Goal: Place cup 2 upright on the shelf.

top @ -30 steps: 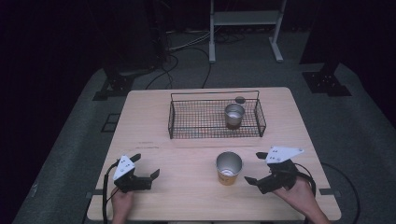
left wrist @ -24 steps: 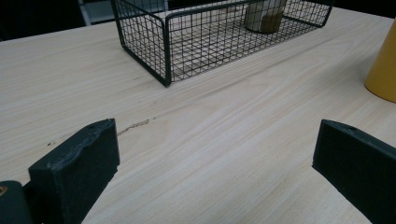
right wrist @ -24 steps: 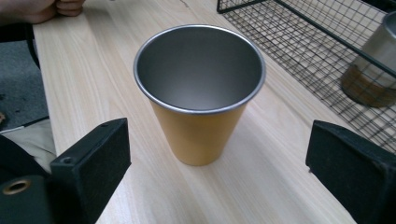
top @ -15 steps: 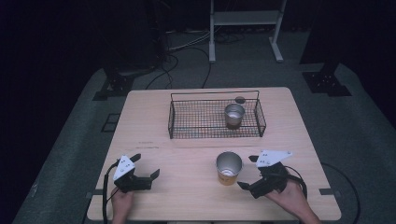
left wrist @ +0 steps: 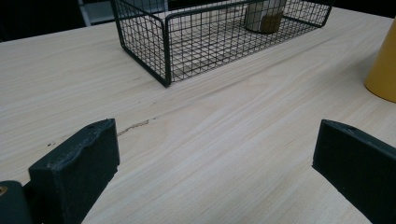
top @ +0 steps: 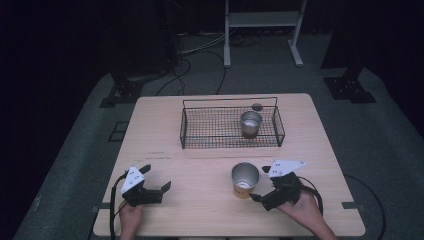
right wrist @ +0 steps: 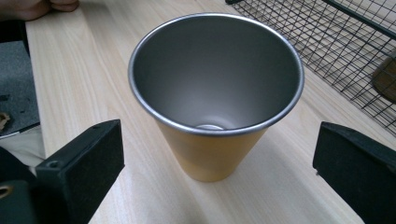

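Observation:
A yellow metal cup [top: 245, 179] with a steel inside stands upright on the wooden table [top: 200, 170], near the front right. My right gripper [top: 261, 194] is open just right of it, its jaws pointed at the cup [right wrist: 215, 105] and apart from it. A second cup [top: 250, 123] stands inside the black wire basket [top: 200, 131] at the table's far middle. My left gripper [top: 157, 182] rests open at the front left with bare wood between its jaws. The left gripper view has the basket [left wrist: 154, 42] ahead and the yellow cup's side [left wrist: 384, 70] at the right edge.
A small dark disc [top: 257, 106] lies on the table behind the basket. Bare wood runs between the basket and the two grippers. Beyond the table are a white stand [top: 260, 20], cables and dark floor.
My right gripper has slid left and slightly toward the front edge, closing in on the yellow cup. The left gripper and both cups have stayed put.

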Demonstrator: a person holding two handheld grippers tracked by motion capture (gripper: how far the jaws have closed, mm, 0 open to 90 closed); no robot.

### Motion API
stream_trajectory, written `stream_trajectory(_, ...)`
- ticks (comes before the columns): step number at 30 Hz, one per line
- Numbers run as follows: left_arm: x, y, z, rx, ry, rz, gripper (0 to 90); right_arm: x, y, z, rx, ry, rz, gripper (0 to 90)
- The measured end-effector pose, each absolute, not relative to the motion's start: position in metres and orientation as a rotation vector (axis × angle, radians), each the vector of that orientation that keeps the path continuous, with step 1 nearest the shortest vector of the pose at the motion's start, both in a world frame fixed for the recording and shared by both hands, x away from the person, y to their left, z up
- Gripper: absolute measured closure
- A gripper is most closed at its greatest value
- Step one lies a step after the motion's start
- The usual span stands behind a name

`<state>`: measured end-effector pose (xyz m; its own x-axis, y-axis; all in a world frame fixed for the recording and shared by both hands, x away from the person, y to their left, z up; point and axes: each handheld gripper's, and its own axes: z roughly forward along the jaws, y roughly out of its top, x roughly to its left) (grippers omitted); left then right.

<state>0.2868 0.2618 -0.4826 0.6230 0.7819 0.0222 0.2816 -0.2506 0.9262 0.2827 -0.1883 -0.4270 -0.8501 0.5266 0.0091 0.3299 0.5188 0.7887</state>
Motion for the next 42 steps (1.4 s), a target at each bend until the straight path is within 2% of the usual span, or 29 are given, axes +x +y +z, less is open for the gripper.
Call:
stream_trajectory(35,0.287,0.262,-0.483,1.812,0.858,0.605,0.0,0.299,-0.154,-0.429,0.662,2.598,1.169,1.4)
stream_trajectory(42,0.287,0.262,-0.483,1.811,0.858,0.605,0.0,0.302,-0.152,-0.427,0.657,2.613,1.150,6.2)
